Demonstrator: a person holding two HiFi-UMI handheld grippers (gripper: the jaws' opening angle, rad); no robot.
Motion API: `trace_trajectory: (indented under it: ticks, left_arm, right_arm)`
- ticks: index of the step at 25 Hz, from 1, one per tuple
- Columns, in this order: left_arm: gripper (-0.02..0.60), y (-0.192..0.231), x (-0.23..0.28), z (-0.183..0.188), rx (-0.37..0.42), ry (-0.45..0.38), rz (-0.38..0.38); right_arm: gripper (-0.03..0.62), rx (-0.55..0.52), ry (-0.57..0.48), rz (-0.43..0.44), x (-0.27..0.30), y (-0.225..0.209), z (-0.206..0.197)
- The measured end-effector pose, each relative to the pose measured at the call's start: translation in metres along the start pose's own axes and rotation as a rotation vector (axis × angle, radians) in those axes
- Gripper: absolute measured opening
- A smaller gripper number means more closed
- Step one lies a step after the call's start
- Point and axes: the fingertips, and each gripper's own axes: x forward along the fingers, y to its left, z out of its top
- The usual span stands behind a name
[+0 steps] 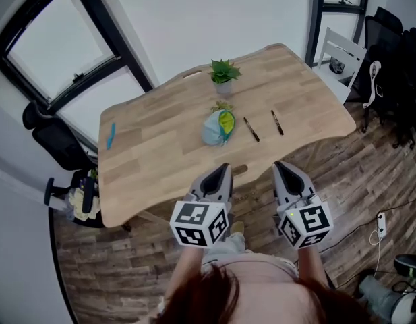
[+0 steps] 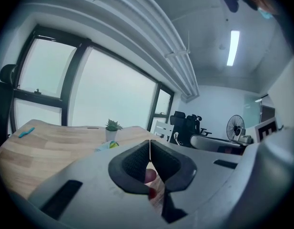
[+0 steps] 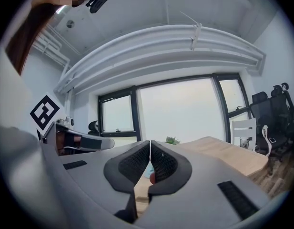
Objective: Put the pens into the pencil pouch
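A light-blue pencil pouch [image 1: 216, 128] with a green-yellow opening lies near the middle of the wooden table [image 1: 154, 154]. Two dark pens lie to its right: one [image 1: 251, 129] close to the pouch, the other [image 1: 278, 122] further right. Both grippers hover off the table's near edge, short of the pens and the pouch. My left gripper [image 1: 224, 167] points toward the pouch with its jaws closed and empty [image 2: 150, 142]. My right gripper [image 1: 279, 165] is shut too, with nothing between its pads [image 3: 150, 142]. In the left gripper view the pouch [image 2: 106, 145] shows small beside the plant.
A small potted plant [image 1: 224, 76] stands behind the pouch. A blue object [image 1: 110, 136] lies near the table's left edge. A black office chair [image 1: 56, 140] stands at the left. A white chair [image 1: 339, 56] and dark chairs [image 1: 396, 79] stand at the right. Cables [image 1: 379, 225] lie on the floor.
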Motion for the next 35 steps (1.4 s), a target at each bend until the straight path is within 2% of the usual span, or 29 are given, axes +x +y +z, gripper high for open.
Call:
trace_trajectory:
  ticks: [6, 8, 17, 21, 26, 30, 35]
  left_arm:
    - [0.01, 0.031, 0.031, 0.007, -0.009, 0.041, -0.044]
    - [0.042, 0.043, 0.041, 0.008, -0.015, 0.056, -0.053]
    - [0.087, 0.099, 0.082, -0.009, -0.096, 0.158, -0.024]
    - [0.094, 0.118, 0.099, -0.021, -0.118, 0.19, 0.007]
    - [0.099, 0.136, 0.126, -0.055, -0.2, 0.269, 0.056]
    - [0.11, 0.147, 0.148, -0.08, -0.27, 0.315, 0.104]
    - [0.123, 0.161, 0.174, -0.108, -0.319, 0.362, 0.173]
  right_arm:
    - [0.002, 0.013, 0.023, 0.009, 0.046, -0.004, -0.001]
    - [0.002, 0.006, 0.029, 0.006, 0.062, -0.004, 0.0]
    - [0.002, -0.015, 0.064, -0.024, 0.117, -0.012, -0.003]
    - [0.003, -0.018, 0.091, -0.04, 0.131, -0.02, -0.01]
    - [0.009, -0.028, 0.151, -0.044, 0.145, -0.034, -0.028]
    - [0.025, -0.024, 0.208, -0.024, 0.16, -0.05, -0.047]
    - [0.037, -0.024, 0.287, 0.006, 0.182, -0.07, -0.074]
